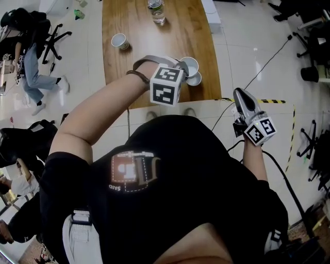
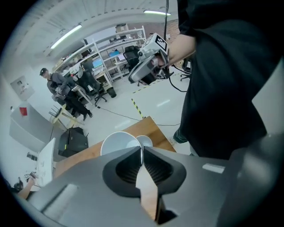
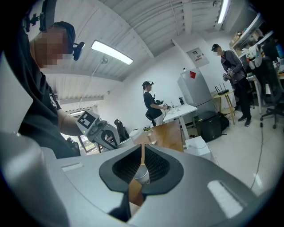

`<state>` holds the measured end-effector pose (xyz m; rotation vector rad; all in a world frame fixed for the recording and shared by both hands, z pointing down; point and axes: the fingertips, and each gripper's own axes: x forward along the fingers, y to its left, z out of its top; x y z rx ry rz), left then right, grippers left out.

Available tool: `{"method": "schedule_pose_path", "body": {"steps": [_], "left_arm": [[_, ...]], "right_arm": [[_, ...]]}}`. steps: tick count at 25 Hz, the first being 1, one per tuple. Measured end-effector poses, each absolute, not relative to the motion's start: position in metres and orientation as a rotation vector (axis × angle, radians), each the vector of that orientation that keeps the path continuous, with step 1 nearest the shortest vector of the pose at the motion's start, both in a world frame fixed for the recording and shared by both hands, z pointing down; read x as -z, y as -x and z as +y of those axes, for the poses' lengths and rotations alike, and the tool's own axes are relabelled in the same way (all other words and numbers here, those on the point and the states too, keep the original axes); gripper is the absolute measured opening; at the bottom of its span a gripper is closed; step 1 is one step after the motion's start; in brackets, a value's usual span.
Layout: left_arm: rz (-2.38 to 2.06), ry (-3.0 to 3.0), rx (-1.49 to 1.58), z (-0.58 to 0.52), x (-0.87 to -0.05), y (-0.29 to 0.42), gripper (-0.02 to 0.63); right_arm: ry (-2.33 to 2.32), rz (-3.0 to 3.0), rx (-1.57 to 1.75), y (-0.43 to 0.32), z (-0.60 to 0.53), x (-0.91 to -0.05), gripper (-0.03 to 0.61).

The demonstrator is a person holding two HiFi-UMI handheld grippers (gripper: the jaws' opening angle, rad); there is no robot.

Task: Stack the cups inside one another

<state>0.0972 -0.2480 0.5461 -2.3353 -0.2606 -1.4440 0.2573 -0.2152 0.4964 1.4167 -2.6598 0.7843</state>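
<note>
Wooden surface (image 1: pixel 154 62) stretches ahead over pale floor (image 1: pixel 247 46); my left gripper (image 1: pixel 181 66) is clenched on the rim of a white cup (image 1: pixel 192 64) near the close edge, a second cup (image 1: pixel 196 80) just beside it; a third cup (image 1: pixel 119 41) lies tipped well apart; a glass (image 1: pixel 158 14) stands farther back; my right gripper (image 1: pixel 240 95) hangs closed and empty off the surface.

My right gripper (image 3: pixel 142 154) has its grey jaws pressed together at the tips, with nothing clamped. Through the opening below them I see a small white paper cup (image 3: pixel 141 176) on the long brown wooden table (image 3: pixel 171 132). The left gripper (image 3: pixel 110 135) is over the table's near left.
</note>
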Motion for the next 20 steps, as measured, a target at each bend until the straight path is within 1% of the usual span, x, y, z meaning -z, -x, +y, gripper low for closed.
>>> {"method": "schedule_pose_path", "body": {"steps": [6,7,8,9,11,14,17,18,20], "left_arm": [[-0.316,2.28,1.515,-0.237,-0.586,-0.114,0.021],[-0.318,2.278,1.526,-0.236,-0.595,-0.115,0.045],[-0.316,2.284,1.534,-0.236,-0.603,-0.117,0.105],[-0.306,2.297,1.533,-0.235,-0.608,-0.118,0.15],[-0.25,2.35,1.488,-0.237,-0.604,-0.121,0.205],[-0.005,2.565,1.257,-0.252,-0.552,-0.119,0.215],[0.352,2.921,0.876,-0.27,-0.49,-0.084,0.21],[0.477,3.033,0.743,-0.274,-0.473,-0.062,0.201],[0.743,3.206,0.478,-0.279,-0.453,-0.009,0.154]], "right_arm": [[-1.465,-2.628,-0.802,-0.277,-0.2,-0.5,0.035],[-1.471,-2.624,-0.804,-0.28,-0.198,-0.5,0.035],[-1.476,-2.622,-0.804,-0.281,-0.196,-0.5,0.035],[-1.477,-2.622,-0.802,-0.282,-0.195,-0.5,0.035],[-1.472,-2.629,-0.792,-0.281,-0.196,-0.497,0.035],[-1.456,-2.654,-0.766,-0.276,-0.2,-0.492,0.035],[-1.413,-2.69,-0.726,-0.262,-0.21,-0.484,0.035],[-1.39,-2.704,-0.713,-0.254,-0.213,-0.48,0.035],[-1.335,-2.732,-0.687,-0.236,-0.221,-0.473,0.035]]}}
